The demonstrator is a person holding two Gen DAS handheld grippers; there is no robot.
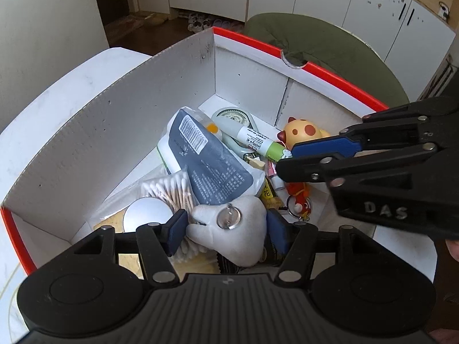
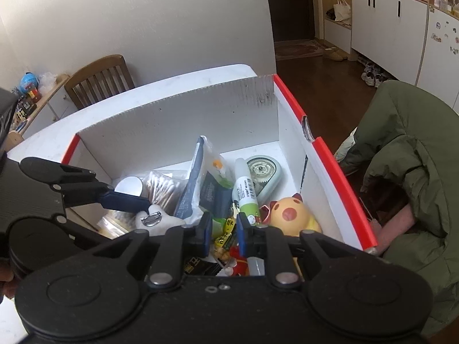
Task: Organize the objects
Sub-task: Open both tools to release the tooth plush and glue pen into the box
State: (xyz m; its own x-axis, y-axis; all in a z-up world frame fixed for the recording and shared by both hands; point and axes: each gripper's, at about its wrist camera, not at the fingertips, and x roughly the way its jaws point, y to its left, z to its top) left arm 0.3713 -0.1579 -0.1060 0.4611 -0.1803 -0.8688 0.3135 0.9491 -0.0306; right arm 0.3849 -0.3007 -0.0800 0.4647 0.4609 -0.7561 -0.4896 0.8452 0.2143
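A white cardboard box with a red rim [image 1: 258,43] [image 2: 330,154] holds a pile of small things. My left gripper [image 1: 228,229] is low inside it, its blue pads touching both sides of a grey plush toy with a round pin badge [image 1: 243,240] [image 2: 160,223], which lies on a bag of cotton swabs [image 1: 169,189]. My right gripper [image 2: 224,229] [image 1: 285,157] hangs shut with nothing in it, above a yellow snack packet [image 2: 226,230], beside a green-capped marker [image 1: 258,142] [image 2: 246,197]. A dark grey packet [image 1: 212,166] leans across the middle.
Also in the box are a silver round lid [image 1: 146,215], a pale green tape dispenser [image 2: 264,175], a yellow spotted toy [image 2: 289,215] and a red keychain figure [image 1: 298,192]. The box stands on a white table [image 1: 71,91]. A green coat [image 2: 416,157] hangs close beyond its right wall.
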